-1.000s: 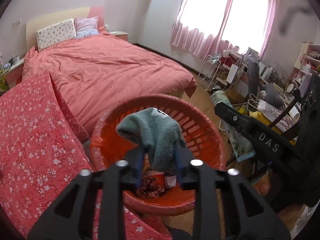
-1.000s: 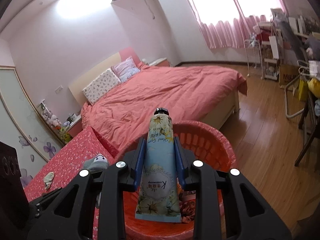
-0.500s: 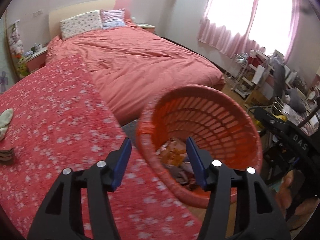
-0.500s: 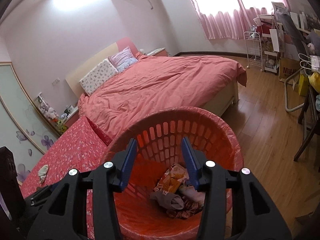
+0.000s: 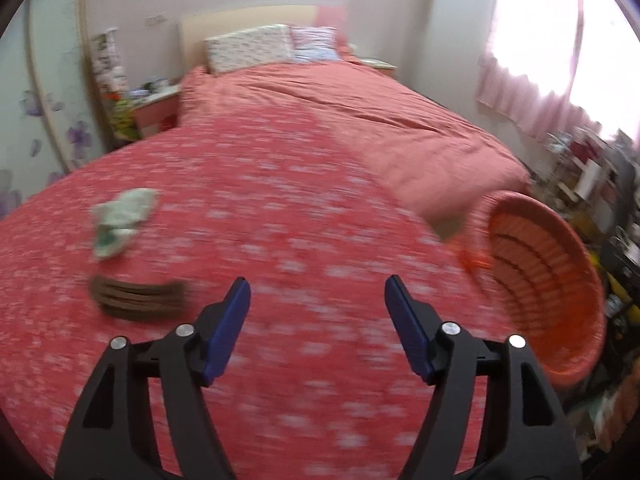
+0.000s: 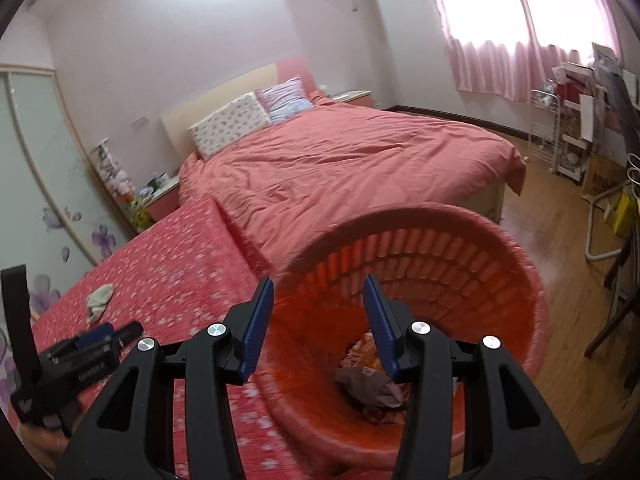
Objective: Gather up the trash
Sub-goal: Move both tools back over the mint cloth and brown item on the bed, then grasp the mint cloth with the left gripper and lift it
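Observation:
My left gripper [image 5: 317,304] is open and empty above the red flowered cover [image 5: 280,220]. A pale crumpled sock [image 5: 120,222] lies far left on it, with a dark brown flat object [image 5: 138,294] just in front. The orange basket [image 5: 556,280] is at the right edge. My right gripper [image 6: 319,308] is open and empty over the near rim of the orange basket [image 6: 500,264], which holds crumpled trash [image 6: 372,388]. The sock [image 6: 98,300] and the left gripper [image 6: 92,344] show at left in the right wrist view.
A bed with a salmon duvet [image 6: 340,168] fills the middle. A nightstand [image 6: 160,196] stands by the headboard. Shelves and clutter [image 6: 580,132] line the right wall by the window, over wooden floor [image 6: 560,248].
Both grippers let go of their items into the basket and opened. The left gripper has swung left from the basket over the flowered cover. The right gripper has shifted slightly left over the basket rim.

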`<state>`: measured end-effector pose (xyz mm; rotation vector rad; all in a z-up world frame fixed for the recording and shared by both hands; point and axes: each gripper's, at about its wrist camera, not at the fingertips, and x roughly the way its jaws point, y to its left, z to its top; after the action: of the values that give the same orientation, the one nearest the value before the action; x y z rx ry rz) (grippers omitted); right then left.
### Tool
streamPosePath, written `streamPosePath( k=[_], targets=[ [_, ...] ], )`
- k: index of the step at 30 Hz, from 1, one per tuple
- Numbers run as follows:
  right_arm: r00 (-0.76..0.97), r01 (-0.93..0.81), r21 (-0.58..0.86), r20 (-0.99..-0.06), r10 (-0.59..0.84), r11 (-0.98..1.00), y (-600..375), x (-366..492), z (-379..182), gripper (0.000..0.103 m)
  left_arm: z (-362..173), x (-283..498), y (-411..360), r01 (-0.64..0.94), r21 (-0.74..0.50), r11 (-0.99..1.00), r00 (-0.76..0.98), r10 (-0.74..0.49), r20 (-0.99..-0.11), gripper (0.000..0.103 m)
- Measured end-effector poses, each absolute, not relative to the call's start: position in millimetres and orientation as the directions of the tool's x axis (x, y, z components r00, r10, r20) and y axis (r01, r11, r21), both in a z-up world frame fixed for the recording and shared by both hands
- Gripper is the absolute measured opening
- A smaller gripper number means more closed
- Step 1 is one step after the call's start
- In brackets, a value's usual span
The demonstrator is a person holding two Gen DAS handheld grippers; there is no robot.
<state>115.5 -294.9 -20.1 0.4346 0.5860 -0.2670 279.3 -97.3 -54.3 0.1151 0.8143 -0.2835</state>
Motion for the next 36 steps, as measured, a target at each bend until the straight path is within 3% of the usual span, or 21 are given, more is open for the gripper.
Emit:
streamPosePath(
  k=[9, 19, 27, 29, 32, 34, 36],
  targets=[
    [0.791, 0.271, 0.285, -0.610, -0.044, 0.919, -247.9, 137.9, -22.9, 0.047, -44.3, 341.7, 14.9, 0.030, 0.046, 0.998, 0.697, 0.012, -0.717, 0.076],
    [0.774, 0.165, 0.286, -0.630, 0.056, 0.944, -200.0, 168.4, -26.7, 0.047, -64.5, 390.4, 55.9, -0.041, -0.032, 0.999, 0.637, 0.001, -0.770, 0.076],
    [0.765, 0.091, 0.277, -0.634, 0.111, 0.957, -168.4, 187.1, -25.8, 0.047, -75.8, 414.0, 53.4, -0.025, 0.007, 1.000, 0.614, 0.021, -0.789, 0.076],
    [0.762, 0.075, 0.270, -0.636, 0.119, 0.960, -162.1, 191.7, -24.9, 0.047, -81.0, 416.3, 52.1, -0.021, 0.000, 1.000, 0.604, 0.013, -0.797, 0.070],
    [0.757, 0.060, 0.262, -0.641, 0.127, 0.963, -153.0, 195.6, -25.3, 0.047, -82.0, 418.4, 51.5, -0.011, -0.023, 1.000, 0.602, -0.012, -0.798, 0.048],
    [0.750, 0.051, 0.257, -0.648, 0.133, 0.965, -146.5, 199.8, -25.6, 0.047, -79.8, 417.6, 51.0, -0.004, -0.030, 1.000, 0.606, -0.022, -0.795, 0.023],
    [0.742, 0.043, 0.260, -0.655, 0.144, 0.965, -142.2, 203.1, -26.0, 0.047, -75.0, 414.9, 55.0, 0.004, -0.055, 0.998, 0.610, -0.046, -0.791, 0.016]
  ],
)
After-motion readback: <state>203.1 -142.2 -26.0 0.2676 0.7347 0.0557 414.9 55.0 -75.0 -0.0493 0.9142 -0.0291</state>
